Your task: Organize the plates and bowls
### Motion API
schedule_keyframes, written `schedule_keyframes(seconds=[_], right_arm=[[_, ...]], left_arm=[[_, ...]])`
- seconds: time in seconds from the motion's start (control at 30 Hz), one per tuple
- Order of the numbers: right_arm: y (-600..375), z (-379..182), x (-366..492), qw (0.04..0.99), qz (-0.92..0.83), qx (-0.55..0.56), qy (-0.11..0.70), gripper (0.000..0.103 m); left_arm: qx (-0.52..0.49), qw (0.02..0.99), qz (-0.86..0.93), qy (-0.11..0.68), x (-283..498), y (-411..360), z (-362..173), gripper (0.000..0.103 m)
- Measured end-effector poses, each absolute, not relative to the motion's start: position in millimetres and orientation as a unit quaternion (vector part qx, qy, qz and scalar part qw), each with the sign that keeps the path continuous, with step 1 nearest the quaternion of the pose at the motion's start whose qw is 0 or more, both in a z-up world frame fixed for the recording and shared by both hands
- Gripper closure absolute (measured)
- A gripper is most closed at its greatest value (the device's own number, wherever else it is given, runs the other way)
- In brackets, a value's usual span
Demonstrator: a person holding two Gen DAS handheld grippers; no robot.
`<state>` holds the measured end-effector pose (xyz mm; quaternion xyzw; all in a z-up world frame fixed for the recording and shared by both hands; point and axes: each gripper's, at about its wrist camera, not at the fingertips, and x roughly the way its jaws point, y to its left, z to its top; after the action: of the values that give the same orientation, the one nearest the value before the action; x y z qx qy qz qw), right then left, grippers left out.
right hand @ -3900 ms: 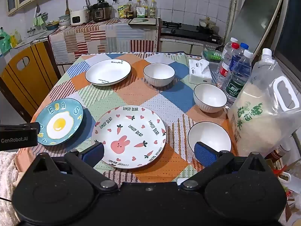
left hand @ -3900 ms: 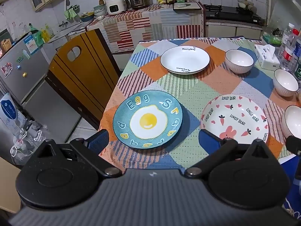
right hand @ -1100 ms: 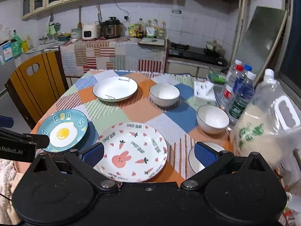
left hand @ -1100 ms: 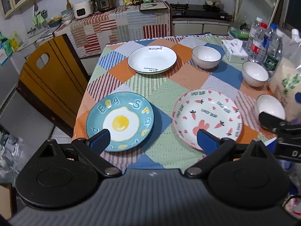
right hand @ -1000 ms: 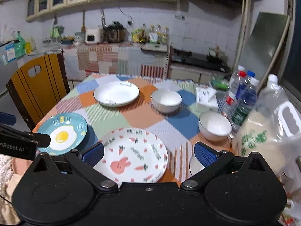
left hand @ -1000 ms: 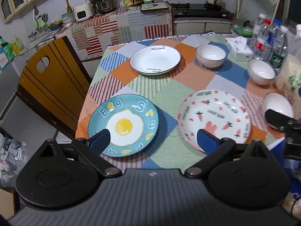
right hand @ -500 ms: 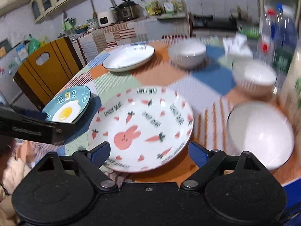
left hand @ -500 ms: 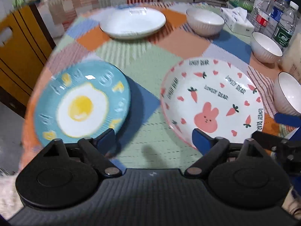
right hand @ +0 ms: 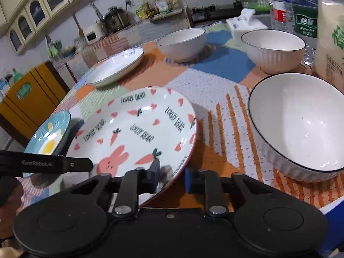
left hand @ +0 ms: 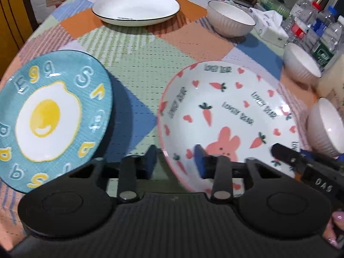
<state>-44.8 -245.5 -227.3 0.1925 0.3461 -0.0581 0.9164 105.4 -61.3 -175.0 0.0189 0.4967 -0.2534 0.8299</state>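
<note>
**Count on the desk**

3 plates: egg plate (left hand: 49, 116), bunny plate (left hand: 228, 116), white plate (left hand: 135, 7). 3 white bowls (right hand: 301, 126), (right hand: 273, 49), (right hand: 181, 43). 1 tissue box (right hand: 245, 24). At least 3 water bottles (left hand: 322, 32), exact number unclear. 1 rice bag (right hand: 331, 43). 2 tongs (left hand: 175, 160), (right hand: 171, 177).

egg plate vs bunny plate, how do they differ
The egg plate is blue with a fried egg and raised letters; the bunny plate is white with carrots, hearts and a pink rim. The egg plate looks smaller and flatter, the bunny plate wider and deeper. Nothing grips the egg plate; both grippers straddle the bunny plate's rim. Both are round.
</note>
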Motion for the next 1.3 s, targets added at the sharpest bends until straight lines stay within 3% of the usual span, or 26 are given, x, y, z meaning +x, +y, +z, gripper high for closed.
schedule_keyframes(seconds=[0.47,0.77,1.3], right_arm=[[-249,-214,-40,0.928,-0.003,0.159,0.338,0.078],[-261,-188,3,0.930,0.010,0.164,0.330,0.078],[-272,-199,69,0.908,-0.032,0.127,0.397,0.076]], left_arm=[[0.046,0.851,-0.261,0.454,100,-59,-152,0.072],[0.062,0.861,-0.253,0.437,144,-71,-123,0.072],[0.046,0.837,-0.243,0.489,195,-99,-165,0.071]])
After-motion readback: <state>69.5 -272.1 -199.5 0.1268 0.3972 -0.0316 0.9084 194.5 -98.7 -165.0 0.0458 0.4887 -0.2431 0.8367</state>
